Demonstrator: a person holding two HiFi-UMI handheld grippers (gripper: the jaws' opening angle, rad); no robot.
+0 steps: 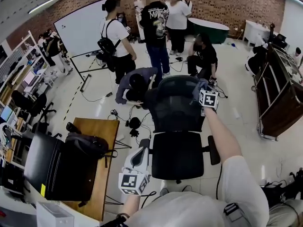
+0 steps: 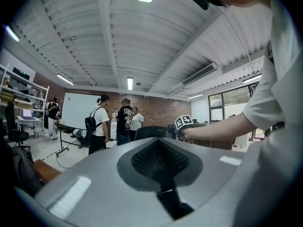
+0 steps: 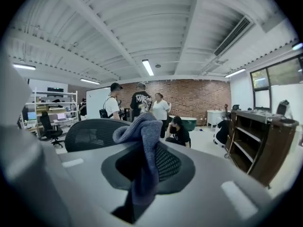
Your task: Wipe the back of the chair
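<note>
Right gripper (image 1: 202, 87), pinching a grey-blue cloth (image 3: 142, 141), is at a top corner of the black mesh chair back (image 3: 90, 131), which spans left of and below it; left gripper (image 1: 142, 145), pressed together and empty, is well apart.

Place: was a shared lab office.
Signs: whiteboard (image 1: 83, 25), brick wall (image 1: 227, 1) and monitor shelves (image 1: 21, 65) stood ahead of the left gripper (image 1: 142, 148); people (image 1: 158, 22) gathered there.

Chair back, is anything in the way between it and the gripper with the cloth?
No, nothing visible is in the way. The right gripper is shut on the grey cloth right by the top corner of the chair back, with only open air between them. The people stand farther off behind it.
</note>
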